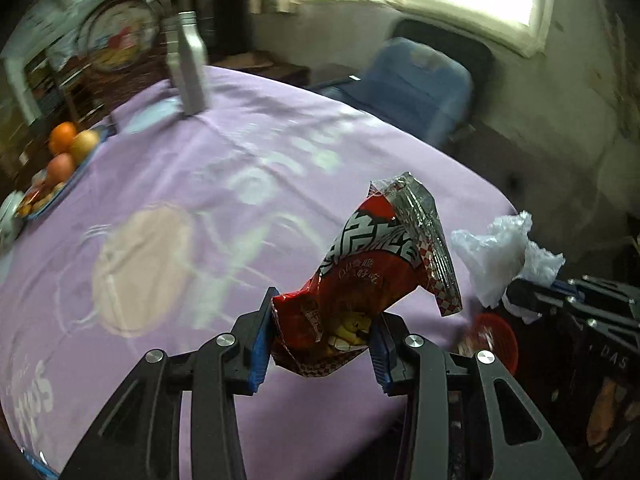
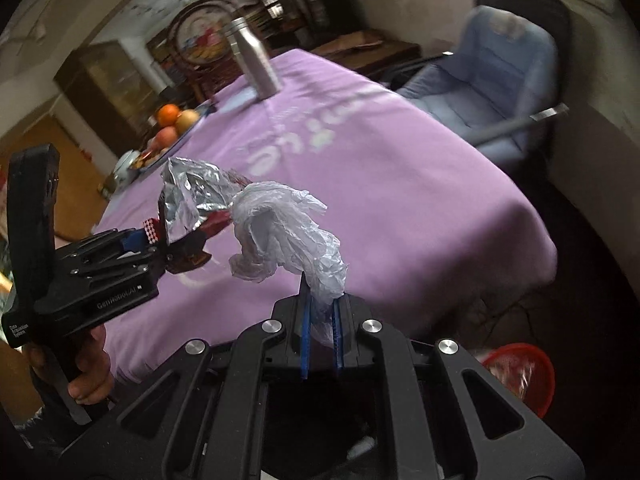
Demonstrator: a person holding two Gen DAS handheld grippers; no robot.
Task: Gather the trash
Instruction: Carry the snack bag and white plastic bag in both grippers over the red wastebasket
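Left gripper clamped part-open on a red snack wrapper, held above the near right of the purple tablecloth. Right gripper nearly closed, pinching a crumpled white plastic bag, just right of the wrapper. Red bin below, right.

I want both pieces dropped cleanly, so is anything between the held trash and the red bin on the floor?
Nothing visible blocks it. The red bin sits open beside the table's edge, with the snack wrapper and plastic bag held above the tablecloth.

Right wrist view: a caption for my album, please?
Right tool pinches crumpled white plastic bag above purple tablecloth.
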